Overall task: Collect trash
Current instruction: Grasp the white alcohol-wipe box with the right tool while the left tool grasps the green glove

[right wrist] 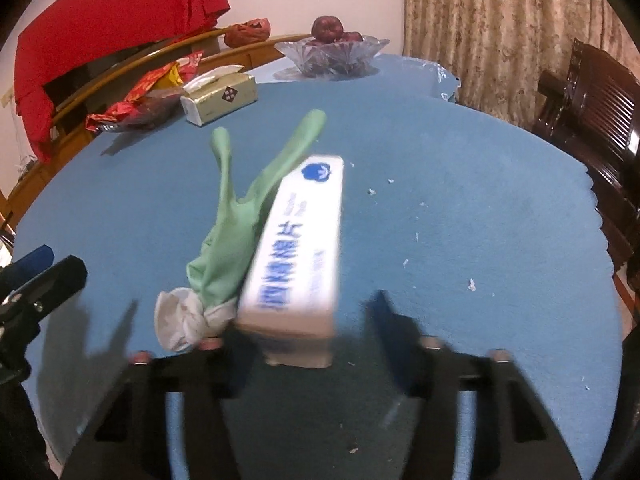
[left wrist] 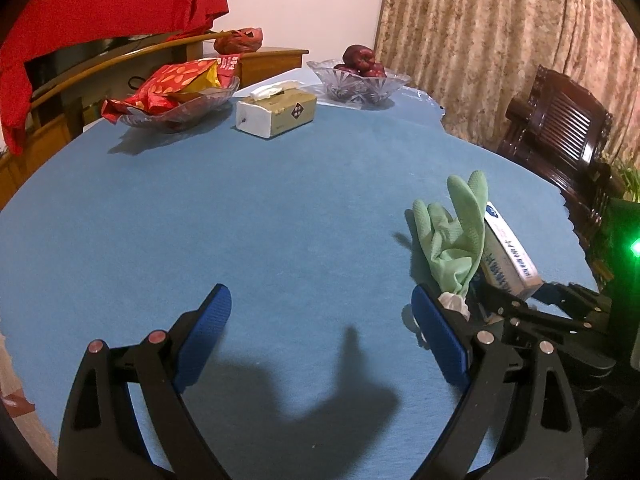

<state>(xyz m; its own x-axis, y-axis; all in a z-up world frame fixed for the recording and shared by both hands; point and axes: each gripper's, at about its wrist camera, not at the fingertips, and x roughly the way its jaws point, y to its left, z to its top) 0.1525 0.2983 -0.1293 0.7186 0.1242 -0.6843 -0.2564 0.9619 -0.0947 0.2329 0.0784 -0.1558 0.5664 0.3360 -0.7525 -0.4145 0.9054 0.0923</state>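
The white box (right wrist: 300,240), light, stiff but crushable, lies beside a limp green glove (right wrist: 228,248) and a tissue wad (right wrist: 180,316) toward the tabletop's (right wrist: 480,200) right edge; best taken across its narrow sides. Around it stand the right tongs (right wrist: 304,320), though blur hides whether they grip; the left tongs (left wrist: 320,300) gape empty

Patterned curtain (left wrist: 500,52) behind dark wooden chair (left wrist: 560,132), pale wall (left wrist: 300,4).

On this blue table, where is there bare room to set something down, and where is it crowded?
The widest bare patch of the blue tablecloth runs from the tissue box down to the left tool. The right half past the white box is free apart from paper scraps. Crowded: the far edge, with the snack bowl, tissue box and fruit bowl.
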